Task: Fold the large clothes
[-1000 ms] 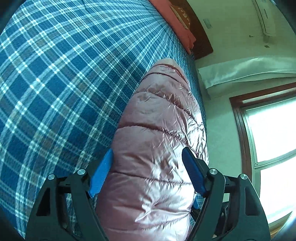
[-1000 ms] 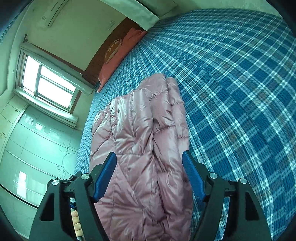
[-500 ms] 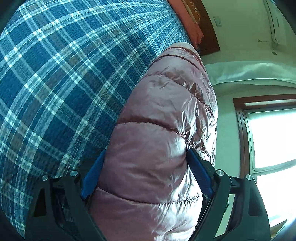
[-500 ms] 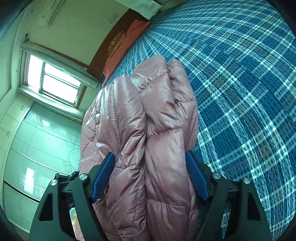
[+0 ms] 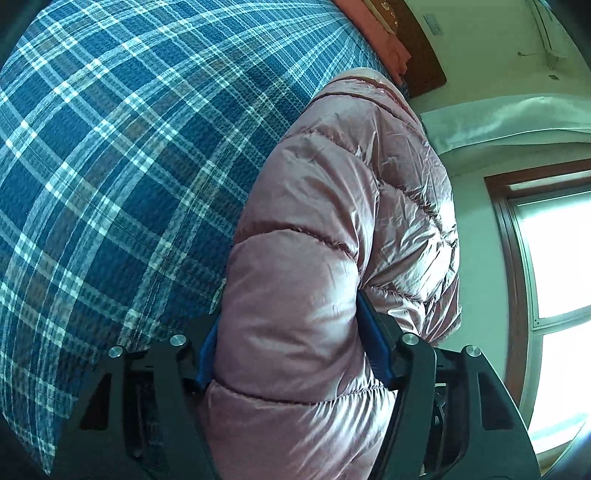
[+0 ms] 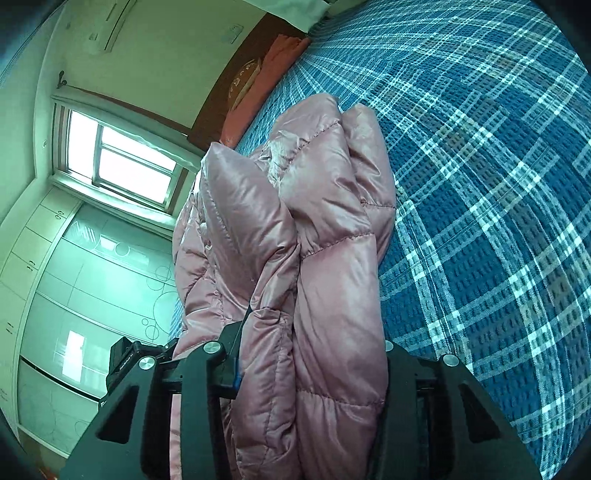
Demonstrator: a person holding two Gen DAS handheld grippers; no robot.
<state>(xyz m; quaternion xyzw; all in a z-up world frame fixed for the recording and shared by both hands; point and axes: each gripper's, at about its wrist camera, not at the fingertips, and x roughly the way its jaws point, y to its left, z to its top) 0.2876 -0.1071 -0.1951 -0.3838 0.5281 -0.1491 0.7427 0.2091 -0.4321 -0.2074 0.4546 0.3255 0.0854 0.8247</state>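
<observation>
A shiny pink puffer jacket [image 5: 332, 221] lies bunched along the edge of a bed covered in a blue plaid spread [image 5: 110, 166]. My left gripper [image 5: 290, 347] is closing on a thick quilted fold of it, and the blue pads press into the padding on both sides. In the right wrist view the same jacket [image 6: 325, 221] stands up in several folded layers on the spread [image 6: 498, 184]. My right gripper [image 6: 310, 362] is closing around those layers, which bulge between the jaws; its right pad is hidden by the fabric.
An orange-red pillow [image 5: 369, 26] and a dark wooden headboard [image 5: 421, 48] sit at the far end of the bed. Beyond the bed edge are a window [image 5: 554, 277], a white curtain [image 5: 498, 122] and a glass-fronted wardrobe [image 6: 92, 277].
Both grippers moved in over the jacket and their jaws narrowed from wide apart to pressing on its folds. The jacket now fills more of each view.
</observation>
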